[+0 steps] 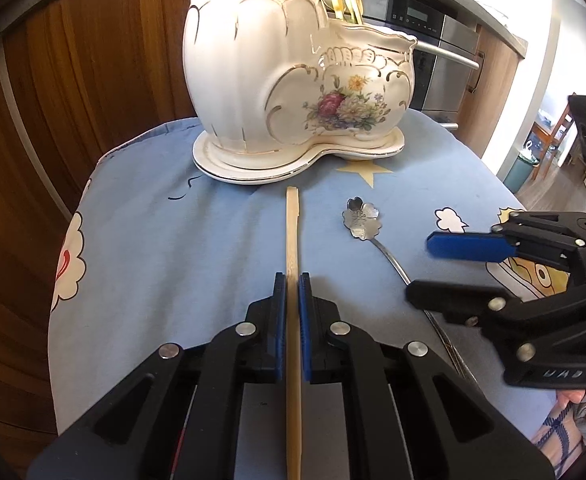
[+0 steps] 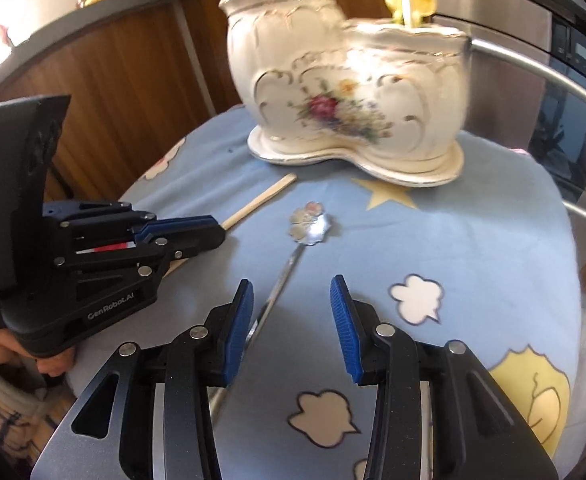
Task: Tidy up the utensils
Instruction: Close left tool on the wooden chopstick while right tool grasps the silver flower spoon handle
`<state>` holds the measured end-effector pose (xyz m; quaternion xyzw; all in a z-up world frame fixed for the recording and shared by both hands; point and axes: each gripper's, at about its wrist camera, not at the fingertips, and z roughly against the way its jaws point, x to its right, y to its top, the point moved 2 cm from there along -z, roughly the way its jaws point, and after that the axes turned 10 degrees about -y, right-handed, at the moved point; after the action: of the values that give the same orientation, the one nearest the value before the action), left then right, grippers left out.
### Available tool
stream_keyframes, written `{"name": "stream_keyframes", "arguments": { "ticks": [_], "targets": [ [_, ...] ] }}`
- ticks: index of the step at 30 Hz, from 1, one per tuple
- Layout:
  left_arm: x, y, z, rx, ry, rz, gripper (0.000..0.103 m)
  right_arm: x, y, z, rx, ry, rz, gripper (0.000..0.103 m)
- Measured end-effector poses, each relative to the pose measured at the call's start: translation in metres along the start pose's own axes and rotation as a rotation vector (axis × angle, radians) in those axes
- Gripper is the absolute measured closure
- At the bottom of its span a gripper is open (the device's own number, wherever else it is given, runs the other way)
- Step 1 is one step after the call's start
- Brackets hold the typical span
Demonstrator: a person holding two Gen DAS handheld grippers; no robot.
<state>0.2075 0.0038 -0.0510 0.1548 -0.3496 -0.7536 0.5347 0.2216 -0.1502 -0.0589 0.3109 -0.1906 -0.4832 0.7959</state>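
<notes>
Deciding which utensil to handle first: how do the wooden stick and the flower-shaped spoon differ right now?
The wooden stick is plain, pale and flat; the flower-shaped spoon is shiny metal with a petal bowl and thin handle. The stick is clamped between the pads of the left gripper; the spoon lies free, with the right gripper open above its handle. Both lie on the blue cloth with their far ends toward the ceramic holder.

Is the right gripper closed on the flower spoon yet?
No, open. The right gripper has its pads apart, and the flower spoon lies on the cloth, its handle beside the left pad.
</notes>
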Motion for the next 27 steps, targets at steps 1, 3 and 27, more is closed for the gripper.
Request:
{"name": "stream_keyframes", "arguments": {
  "ticks": [1,3,27],
  "targets": [
    [-0.002,-0.001,0.001,0.001,-0.001,0.002,0.097,-0.002,0.002,-0.003,-0.013,-0.002,0.007,0.061],
    [-0.002,-0.001,0.001,0.002,-0.001,0.007,0.097,-0.008,0.006,-0.007,-0.032,-0.023,0.041,0.062],
    [0.002,0.007,-0.005,-0.061,0.010,-0.044,0.096,-0.014,0.046,-0.027,-0.435,-0.041,0.373,0.093]
  ]
}}
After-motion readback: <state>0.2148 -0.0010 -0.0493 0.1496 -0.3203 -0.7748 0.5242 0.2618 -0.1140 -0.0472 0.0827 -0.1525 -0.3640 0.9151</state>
